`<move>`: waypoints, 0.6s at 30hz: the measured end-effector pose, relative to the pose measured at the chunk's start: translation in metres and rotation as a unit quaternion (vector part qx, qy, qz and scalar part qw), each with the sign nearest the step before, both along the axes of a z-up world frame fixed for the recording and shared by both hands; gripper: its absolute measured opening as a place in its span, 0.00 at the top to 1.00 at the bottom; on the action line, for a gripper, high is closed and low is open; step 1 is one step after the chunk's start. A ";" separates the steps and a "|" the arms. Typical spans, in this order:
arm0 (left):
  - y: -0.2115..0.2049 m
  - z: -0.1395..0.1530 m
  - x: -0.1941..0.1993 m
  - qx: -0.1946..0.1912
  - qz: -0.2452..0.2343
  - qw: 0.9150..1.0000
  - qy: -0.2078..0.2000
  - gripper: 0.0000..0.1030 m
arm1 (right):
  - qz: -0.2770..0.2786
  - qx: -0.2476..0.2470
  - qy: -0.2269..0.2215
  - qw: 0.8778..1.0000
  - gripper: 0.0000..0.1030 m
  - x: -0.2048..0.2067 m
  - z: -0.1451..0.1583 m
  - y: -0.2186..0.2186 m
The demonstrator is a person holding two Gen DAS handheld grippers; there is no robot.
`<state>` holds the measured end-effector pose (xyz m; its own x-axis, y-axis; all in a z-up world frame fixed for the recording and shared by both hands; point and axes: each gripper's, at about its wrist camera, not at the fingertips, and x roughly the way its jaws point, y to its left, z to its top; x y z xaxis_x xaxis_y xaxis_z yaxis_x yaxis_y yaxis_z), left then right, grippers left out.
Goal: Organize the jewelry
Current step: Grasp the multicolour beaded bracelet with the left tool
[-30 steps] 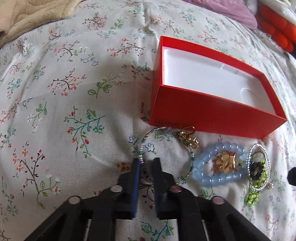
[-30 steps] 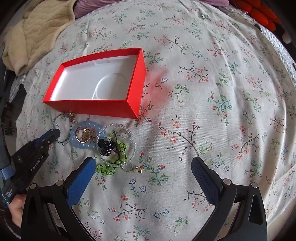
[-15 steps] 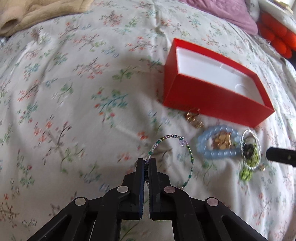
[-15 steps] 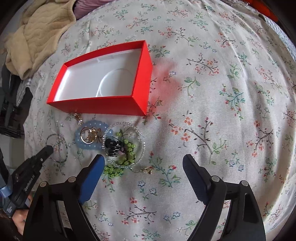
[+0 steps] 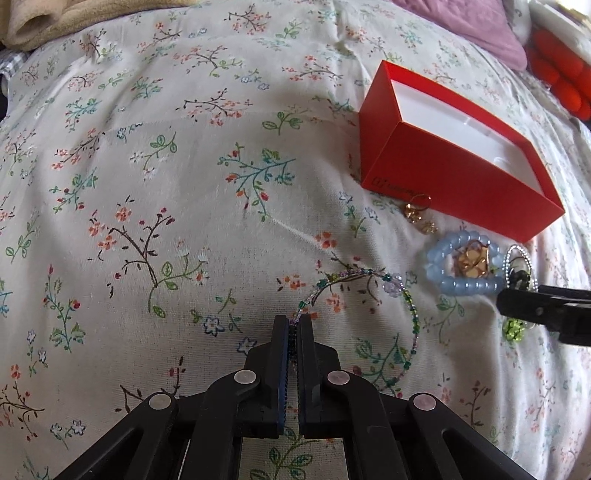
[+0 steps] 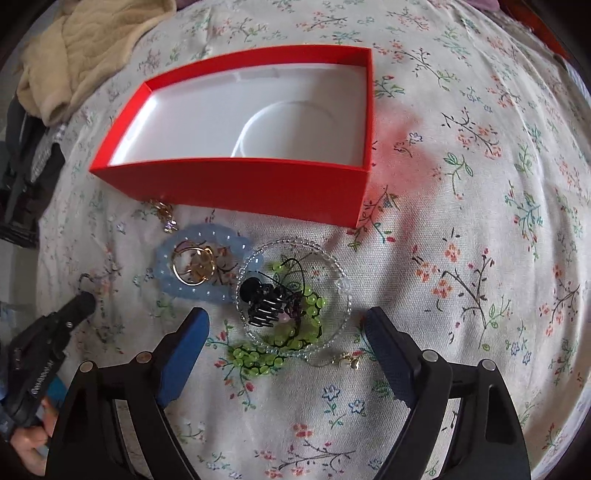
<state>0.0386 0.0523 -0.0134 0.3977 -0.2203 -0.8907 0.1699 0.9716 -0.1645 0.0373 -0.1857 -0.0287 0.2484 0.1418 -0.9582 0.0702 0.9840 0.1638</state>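
My left gripper (image 5: pixel 293 324) is shut on a thin multicoloured seed-bead bracelet (image 5: pixel 410 314) that lies on the floral bedsheet, left of the jewelry pile. An open red box (image 5: pixel 461 181) with a white inside stands behind the pile. My right gripper (image 6: pixel 286 318) hangs open just above a clear bead bracelet (image 6: pixel 343 291), with its fingers on either side. A black hair claw (image 6: pixel 262 304) and green beads (image 6: pixel 255 360) lie inside and under that ring. To the left lies a pale blue bead bracelet (image 6: pixel 171 282) with gold rings (image 6: pixel 194 266) inside it.
A gold earring (image 6: pixel 164 216) rests against the box's front wall, and a small gold and pearl piece (image 6: pixel 349 363) lies by my right finger. A beige blanket (image 6: pixel 85 48) is bunched at the far left. Purple cloth (image 5: pixel 461 22) and an orange cushion (image 5: pixel 561 74) sit behind the box.
The left gripper closed on the thin bead bracelet and dragged it left, away from the pile and the box. The right gripper came down closer over the clear bracelet, its jaws slightly narrower.
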 end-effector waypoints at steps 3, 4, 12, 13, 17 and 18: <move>-0.001 -0.002 0.000 0.003 0.000 1.000 0.001 1.00 | 0.006 -0.019 -0.001 1.000 0.16 0.005 -0.003 0.006; -0.001 -0.002 0.000 0.003 0.000 1.000 0.001 1.00 | 0.005 -0.025 -0.003 1.000 0.19 0.006 -0.003 0.006; -0.006 0.000 -0.002 0.017 -0.004 1.000 -0.008 1.00 | 0.017 -0.052 -0.016 0.998 0.42 0.008 0.001 0.012; -0.006 0.001 -0.003 0.018 -0.005 1.000 -0.010 1.00 | 0.018 -0.049 -0.017 0.999 0.43 0.008 0.001 0.012; -0.008 0.007 -0.005 0.021 -0.007 1.000 -0.020 1.00 | 0.015 -0.033 -0.018 0.999 0.44 0.002 0.005 0.003; -0.009 0.008 -0.006 0.022 -0.008 0.999 -0.023 1.00 | 0.015 -0.031 -0.019 0.999 0.44 0.001 0.006 0.002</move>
<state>0.0325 0.0435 -0.0049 0.4354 -0.1887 -0.8802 0.1918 0.9748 -0.1142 0.0380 -0.1836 -0.0222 0.2806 0.0912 -0.9555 0.0358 0.9938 0.1053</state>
